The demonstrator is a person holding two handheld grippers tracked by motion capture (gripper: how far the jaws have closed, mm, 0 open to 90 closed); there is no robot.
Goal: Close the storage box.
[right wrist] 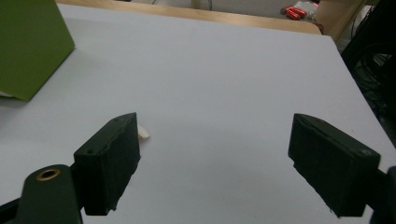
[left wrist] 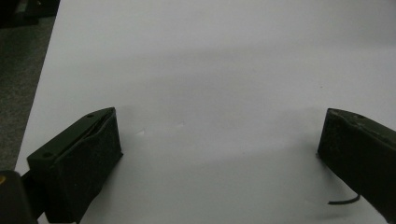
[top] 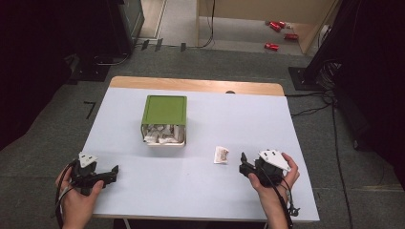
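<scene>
A small white packet (top: pixel 220 155) lies alone on the table, just at 9 o'clock of the right gripper (top: pixel 243 167). It looks like the next thing to pick up. The green box (top: pixel 164 119) sits near the middle of the table, at about 10 o'clock from the packet. It lies on its side with more white packets spilling from its open mouth.

The right gripper has its jaws spread wide with nothing between them. In the right gripper view a bit of the packet (right wrist: pixel 143 133) peeks out past one jaw. The left gripper (top: pixel 113 171) is wide open too and holds nothing, resting at 7 o'clock of the box.

To do this well, I think the right gripper should turn toward the packet, come down low, and close on its middle softly so the thin paper does not slide away.

The table (top: pixel 239 119) is smooth and pale, with a wooden strip at the far edge. The floor (top: pixel 57 119) is grey carpet. Red cans (top: pixel 277 26) lie far off at 12 o'clock.
</scene>
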